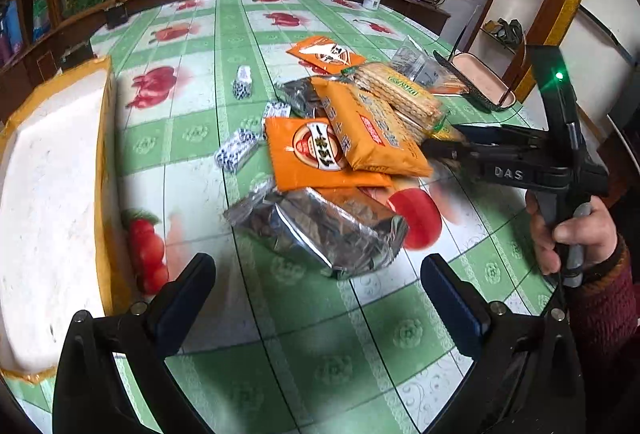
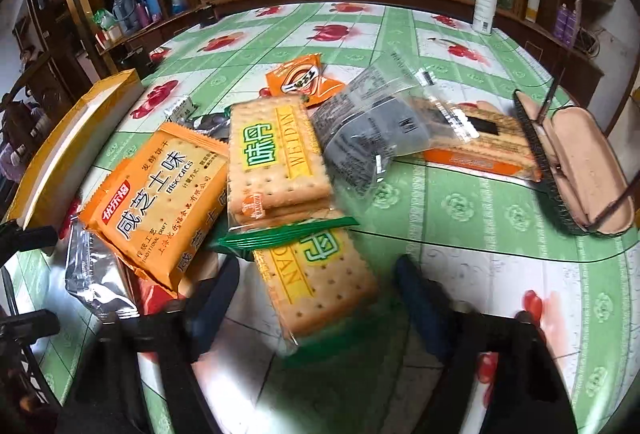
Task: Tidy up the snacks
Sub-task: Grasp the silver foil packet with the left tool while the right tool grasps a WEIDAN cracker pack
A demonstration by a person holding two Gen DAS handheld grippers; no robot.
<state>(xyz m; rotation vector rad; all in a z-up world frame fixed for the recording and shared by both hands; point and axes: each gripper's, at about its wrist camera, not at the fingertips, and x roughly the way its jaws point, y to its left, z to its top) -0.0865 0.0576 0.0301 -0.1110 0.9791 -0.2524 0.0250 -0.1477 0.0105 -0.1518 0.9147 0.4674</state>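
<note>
A pile of snack packets lies on a bench (image 1: 192,170) covered with a green-and-white checked cloth printed with red fruit.

In the left wrist view, the left gripper (image 1: 318,288) fills the bottom of the frame with its fingers spread wide and nothing between them. Just above the gap lies a crinkled silver foil packet (image 1: 320,230), near the fingers but not touching them. Above it, at centre frame, sits an orange packet (image 1: 308,154) with a round red-and-white logo. A white foam box (image 1: 48,194) with yellow edging fills the left of the frame. At right, a hand (image 1: 572,230) holds the right gripper (image 1: 434,150), whose body is marked "DAS"; its tips reach into the pile at centre right.

In the right wrist view, the right gripper's fingers (image 2: 212,298) stand part-way open at the bottom of the frame. A clear cracker packet (image 2: 320,286) with green and yellow lettering lies between them; contact cannot be made out. Above it another cracker packet reads "WHIDAW" (image 2: 276,158). At left, an orange biscuit packet (image 2: 160,194) reads "Biscuits" and "TRADITIONAL CRAFT" beside Chinese characters. An open glasses case (image 2: 576,162) lies at right.
</note>
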